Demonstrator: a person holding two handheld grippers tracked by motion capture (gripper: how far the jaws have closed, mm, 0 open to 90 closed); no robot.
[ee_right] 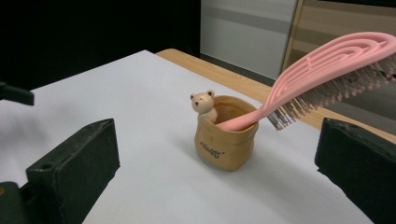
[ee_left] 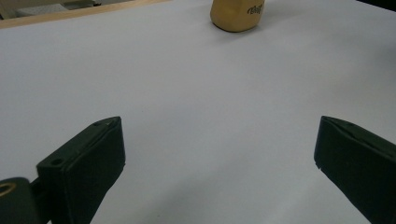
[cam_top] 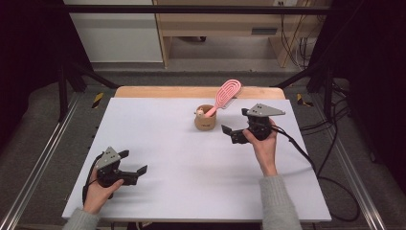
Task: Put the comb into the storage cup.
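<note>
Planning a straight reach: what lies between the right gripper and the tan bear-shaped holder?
Nothing: bare white table separates the right gripper from the tan bear-shaped holder, per the right gripper view.

A white sheet covers the tabletop (cam_top: 182, 167), whose wooden far edge shows as a strip. Beyond it stand a pale wooden cabinet (cam_top: 220, 21) and a white panel (cam_top: 115, 33). Black cables (cam_top: 292, 43) hang at right.

One tan bag-shaped holder (cam_top: 205, 120) stands on one white table (cam_top: 182, 158), carrying one small bear figure (ee_right: 202, 103) at its rim and one pink hairbrush (cam_top: 225, 96) inside. Two hand-held grippers, the left gripper (cam_top: 133, 163) and the right gripper (cam_top: 234, 123), are present.
</note>
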